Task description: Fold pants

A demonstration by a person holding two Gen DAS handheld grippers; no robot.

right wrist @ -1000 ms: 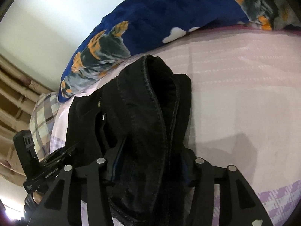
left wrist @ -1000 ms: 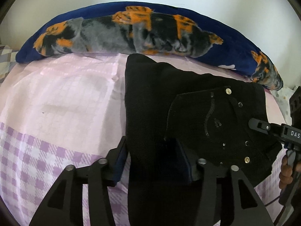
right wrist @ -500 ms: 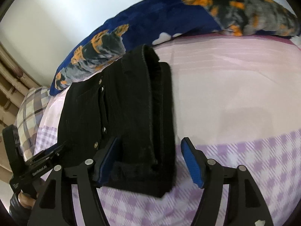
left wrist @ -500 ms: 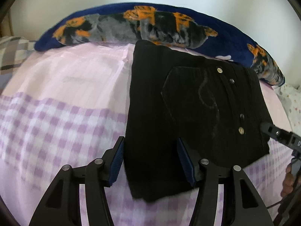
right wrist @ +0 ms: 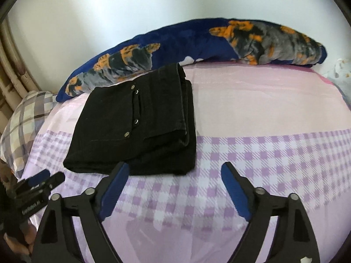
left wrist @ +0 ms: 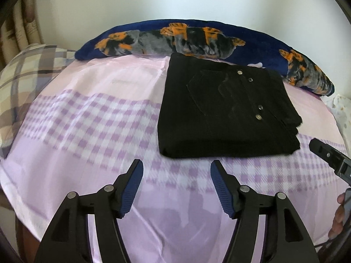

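The black pants (left wrist: 221, 114) lie folded in a compact rectangle on the pink and purple checked bed sheet (left wrist: 92, 118), back pocket and metal studs facing up. They also show in the right wrist view (right wrist: 136, 131), folded layers stacked at the right edge. My left gripper (left wrist: 176, 169) is open and empty, hovering just in front of the pants' near edge. My right gripper (right wrist: 174, 172) is open and empty, near the pants' front right corner. Each gripper shows at the edge of the other's view: the right one (left wrist: 329, 160), the left one (right wrist: 37, 186).
A long navy pillow with orange and grey print (left wrist: 197, 39) lies along the wall behind the pants (right wrist: 197, 48). A plaid pillow (left wrist: 26, 74) sits at the left. The bed sheet (right wrist: 263, 120) stretches bare to the right of the pants.
Both grippers opened, let go of the pants and pulled back toward the bed's near side. The folded pants now lie flat on the sheet.
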